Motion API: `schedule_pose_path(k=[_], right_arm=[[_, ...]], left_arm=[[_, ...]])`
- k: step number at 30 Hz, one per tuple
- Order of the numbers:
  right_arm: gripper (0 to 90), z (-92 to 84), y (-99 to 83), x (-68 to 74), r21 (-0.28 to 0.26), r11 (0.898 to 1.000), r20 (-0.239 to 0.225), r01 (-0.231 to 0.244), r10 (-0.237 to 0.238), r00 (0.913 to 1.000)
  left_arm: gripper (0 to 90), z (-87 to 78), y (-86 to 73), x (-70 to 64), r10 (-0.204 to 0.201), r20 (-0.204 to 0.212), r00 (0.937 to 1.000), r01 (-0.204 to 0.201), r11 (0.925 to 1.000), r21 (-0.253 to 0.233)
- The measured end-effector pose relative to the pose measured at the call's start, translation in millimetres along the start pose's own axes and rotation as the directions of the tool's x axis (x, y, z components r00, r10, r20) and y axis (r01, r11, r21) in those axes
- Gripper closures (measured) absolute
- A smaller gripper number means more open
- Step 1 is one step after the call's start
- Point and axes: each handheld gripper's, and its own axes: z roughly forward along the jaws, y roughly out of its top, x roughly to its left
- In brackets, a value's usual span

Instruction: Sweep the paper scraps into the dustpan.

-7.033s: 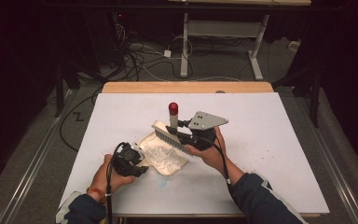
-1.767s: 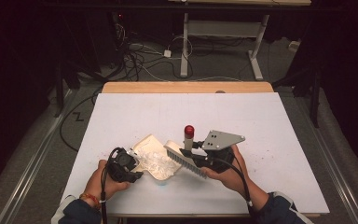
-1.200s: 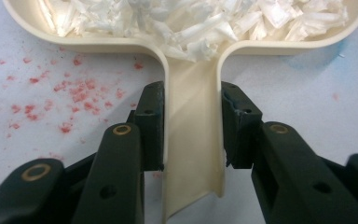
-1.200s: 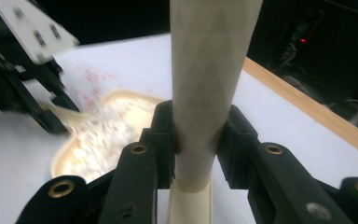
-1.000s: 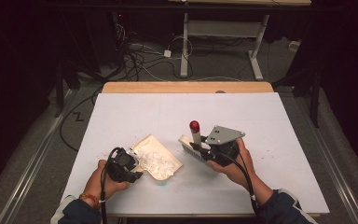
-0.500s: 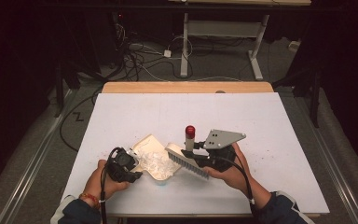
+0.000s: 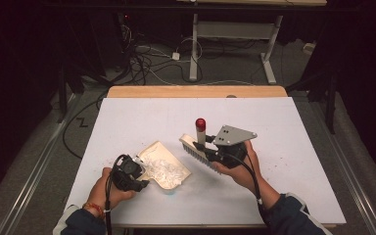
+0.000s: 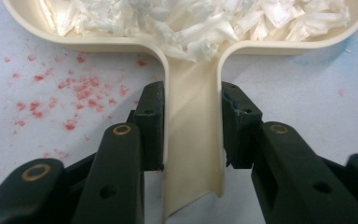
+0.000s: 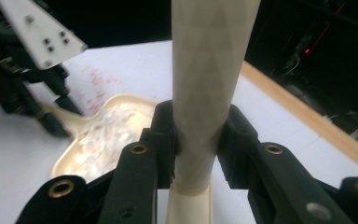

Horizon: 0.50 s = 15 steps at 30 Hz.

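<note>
Left gripper view: dustpan (image 8: 193,154) handle between jaws.

The dustpan (image 8: 193,154) runs off the left gripper view's top edge, and the brush handle (image 9: 209,84) off the right's.

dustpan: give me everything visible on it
The dustpan is cream-coloured, apparently plastic, a shallow pan with a raised rim and a flat channel-shaped handle. It lies flat on the white table, near the person's left side. Its pan holds a heap of white shredded scraps. The left gripper clamps the handle from both sides, fingers pressed on its edges. Red specks dot the table beside it.
</note>
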Motion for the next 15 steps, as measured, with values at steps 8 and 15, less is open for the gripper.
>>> schedule_pose_path(k=[8, 15], right_arm=[[70.9, 46.2, 7.7, -18.0, 0.032, 0.998, 0.101, 0.05, -0.053, 0.9935], [71.0, 76.8, -2.3, -29.7, 0.064, 0.997, 0.045, 0.04, -0.043, 0.9981]], left_arm=[[63.3, 0.1, 0.1, 0.4, 0.003, 0.002, 1.0, -0.003, 1.0, 0.001], [63.3, 0.2, 0.0, 1.2, -0.001, 0.008, 1.0, 0.001, 1.0, -0.001]])
